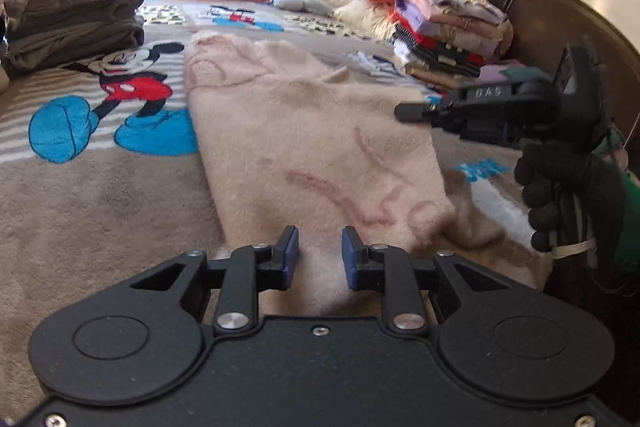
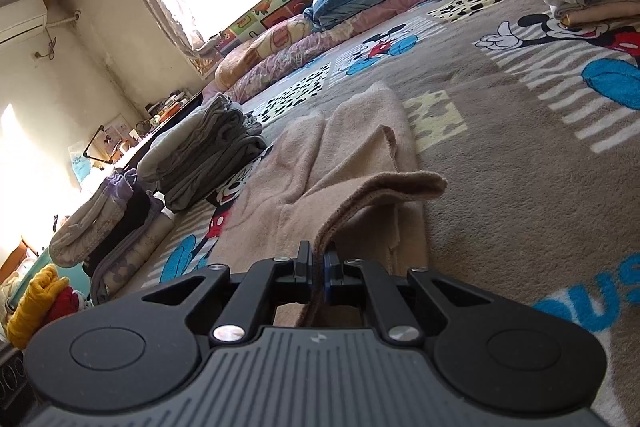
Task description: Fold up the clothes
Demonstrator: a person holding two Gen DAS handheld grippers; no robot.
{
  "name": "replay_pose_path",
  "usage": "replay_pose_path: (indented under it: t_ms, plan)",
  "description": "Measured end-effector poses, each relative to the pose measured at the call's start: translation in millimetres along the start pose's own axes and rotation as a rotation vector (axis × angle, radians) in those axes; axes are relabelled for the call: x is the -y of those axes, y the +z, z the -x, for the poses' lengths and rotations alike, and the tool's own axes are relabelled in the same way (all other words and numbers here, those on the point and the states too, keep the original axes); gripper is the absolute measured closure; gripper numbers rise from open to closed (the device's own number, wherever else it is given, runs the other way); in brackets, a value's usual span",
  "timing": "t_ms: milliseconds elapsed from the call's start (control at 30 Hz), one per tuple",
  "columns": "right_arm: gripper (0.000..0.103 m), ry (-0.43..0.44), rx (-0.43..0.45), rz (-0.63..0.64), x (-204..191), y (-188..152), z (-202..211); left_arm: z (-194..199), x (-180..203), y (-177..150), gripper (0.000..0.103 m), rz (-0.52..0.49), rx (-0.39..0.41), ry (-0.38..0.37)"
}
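Pink fleece garment [image 1: 304,131] lies spread on the bed blanket [image 1: 100,203], partly over its cartoon-mouse print, lengthwise away from the left wrist camera.

Left tongs [image 1: 320,259]: jaws narrow, a gap between the blue pads [image 1: 290,255]. The near hem of the garment lies in that gap; whether the pads press on it cannot be told from this view.

Right tongs [image 2: 319,263]: clamped on a ribbed cuff or hem edge of the garment [image 2: 360,195], which is lifted off the blanket in a fold. A black-gloved hand [image 1: 560,187] grips the handle of the right tongs [image 1: 416,111].

No containers visible. Folded items stand in open stacks on the bed: a grey pile [image 1: 76,15] to the left, a mixed coloured pile [image 1: 452,31] to the right, well apart from the garment.
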State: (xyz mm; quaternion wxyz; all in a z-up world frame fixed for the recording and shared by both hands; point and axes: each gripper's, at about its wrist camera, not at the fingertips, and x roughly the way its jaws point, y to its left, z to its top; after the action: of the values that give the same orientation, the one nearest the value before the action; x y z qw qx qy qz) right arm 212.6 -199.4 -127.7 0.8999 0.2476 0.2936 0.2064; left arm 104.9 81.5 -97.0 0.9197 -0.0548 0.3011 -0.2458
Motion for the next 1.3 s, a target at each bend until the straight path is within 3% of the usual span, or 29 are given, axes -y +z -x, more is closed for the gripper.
replay_pose_path:
  t_ms: [167,267,300,400,433,533,667,733,800,900,1067,1300]
  plan:
    - [0.096,0.001,-0.018,-0.013,9.3,-0.8,-1.5,5.4,-13.5,10.7,0.081,0.046,0.080,0.075]
    - [0.096,0.024,0.000,-0.017,5.2,2.1,2.3,4.5,-19.7,12.8,0.082,0.056,0.096,0.064]
    - [0.096,0.032,0.006,-0.021,3.5,3.6,3.8,1.7,-20.3,12.7,0.082,0.057,0.086,0.057]
    - [0.096,-0.010,-0.039,-0.014,7.6,-0.3,-4.4,-25.7,-14.8,3.9,0.082,0.015,-0.069,0.041]
    - [0.096,-0.023,-0.057,-0.020,11.6,-3.2,-7.8,-25.4,-14.0,3.9,0.082,0.010,-0.066,0.037]
    - [0.096,-0.023,-0.039,-0.005,10.8,-7.3,-2.7,-11.5,-16.0,12.8,0.082,0.011,0.003,0.025]
    - [0.096,-0.027,-0.023,0.007,7.5,-6.3,-1.6,-13.0,-19.7,22.5,0.082,0.031,0.075,0.066]
    - [0.095,-0.034,-0.012,0.014,5.1,-5.8,-1.6,-27.8,-20.8,22.7,0.082,0.048,0.035,0.064]
    - [0.090,-0.039,0.010,-0.002,4.6,-6.6,-0.9,-48.5,-20.1,18.9,0.081,0.054,-0.065,0.049]
    - [0.088,-0.042,0.048,-0.040,7.5,-6.5,0.2,-50.3,-18.7,22.2,0.075,0.070,-0.078,0.045]
    - [0.091,0.016,0.104,0.133,-24.7,-0.5,6.2,-45.9,-27.3,23.0,0.074,0.134,-0.065,0.013]
    - [0.092,0.044,0.095,0.415,-88.8,1.8,-6.5,-31.4,-59.8,23.9,0.074,0.412,0.012,-0.111]
